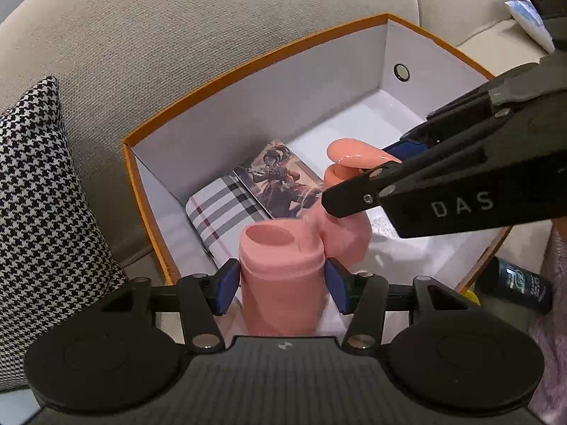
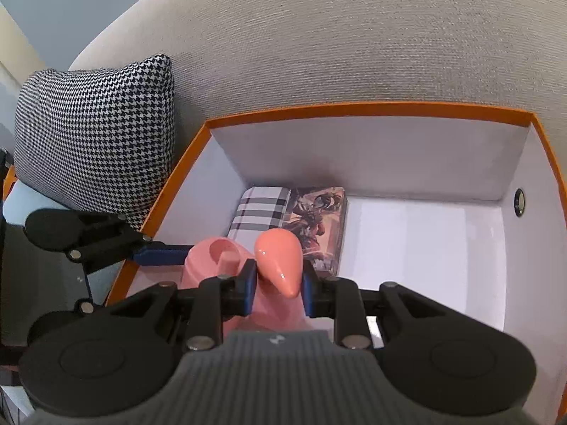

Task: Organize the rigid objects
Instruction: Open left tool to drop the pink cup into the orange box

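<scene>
1. The left gripper (image 1: 281,283) is clenched on a pink cup (image 1: 280,276) (open mouth up), held over the near edge of the orange-rimmed box (image 1: 248,67)
2. The right gripper (image 2: 278,288) grasps a glossy pink teardrop piece (image 2: 280,260), just beside the cup, above the box floor
3. In the box's far-left corner lie a plaid case (image 2: 257,212) and an illustrated card box (image 2: 317,223), touching

Smooth pink plastic bottle (image 1: 283,276), matt; its teardrop cap (image 2: 280,258) shines glossy. Cardboard box (image 2: 372,109) with smooth white lining. Rough woven sofa cloth (image 2: 354,42). Houndstooth fabric cushion (image 2: 95,124).
</scene>
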Demonstrator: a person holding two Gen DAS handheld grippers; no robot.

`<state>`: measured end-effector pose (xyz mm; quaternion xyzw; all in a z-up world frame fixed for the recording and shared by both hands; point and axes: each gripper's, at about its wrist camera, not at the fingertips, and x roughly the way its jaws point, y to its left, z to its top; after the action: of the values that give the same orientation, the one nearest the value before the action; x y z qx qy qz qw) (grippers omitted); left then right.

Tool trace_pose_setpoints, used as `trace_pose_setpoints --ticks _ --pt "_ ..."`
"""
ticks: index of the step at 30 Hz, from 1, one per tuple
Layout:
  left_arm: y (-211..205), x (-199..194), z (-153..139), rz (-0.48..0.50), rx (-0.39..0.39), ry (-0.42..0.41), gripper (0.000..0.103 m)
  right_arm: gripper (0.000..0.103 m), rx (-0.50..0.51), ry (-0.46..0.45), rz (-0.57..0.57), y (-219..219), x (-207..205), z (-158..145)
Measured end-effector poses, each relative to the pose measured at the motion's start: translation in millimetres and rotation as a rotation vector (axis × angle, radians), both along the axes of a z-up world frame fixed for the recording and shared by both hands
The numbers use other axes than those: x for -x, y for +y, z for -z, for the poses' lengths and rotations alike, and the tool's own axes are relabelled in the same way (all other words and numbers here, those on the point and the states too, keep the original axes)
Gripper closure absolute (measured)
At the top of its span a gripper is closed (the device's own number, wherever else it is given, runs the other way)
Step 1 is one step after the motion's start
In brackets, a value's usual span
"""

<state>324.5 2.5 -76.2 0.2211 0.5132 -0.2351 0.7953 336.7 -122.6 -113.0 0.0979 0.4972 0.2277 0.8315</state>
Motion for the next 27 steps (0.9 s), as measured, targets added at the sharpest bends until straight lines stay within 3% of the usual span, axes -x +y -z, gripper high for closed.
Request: trace_pose_setpoints --ticks 8,12,16,19,23,27 --pt "5 0 -6 0.001 0.02 0.028 0.039 0.077 0.0 0.008 -0.003 0 -1 3" --pt "7 7 -14 0.047 0.01 0.044 0.03 0.077 -0.007 0.001 -0.03 3 -1 0" --pt "14 10 -24 0.054 0.03 0.037 0.031 0.077 -0.004 0.001 -0.048 9 -2 0" --pt "18 10 -30 0.051 0.049 0.029 0.04 0.077 0.012 -0.001 -0.045 12 -3 1" --pt "34 11 -46 -0.015 0.127 -0.004 0.043 0.077 0.038 0.007 -0.055 10 0 -2" --pt "53 10 -57 -0.142 0.212 -0.027 0.045 0.077 0.058 0.01 -0.095 5 10 -7"
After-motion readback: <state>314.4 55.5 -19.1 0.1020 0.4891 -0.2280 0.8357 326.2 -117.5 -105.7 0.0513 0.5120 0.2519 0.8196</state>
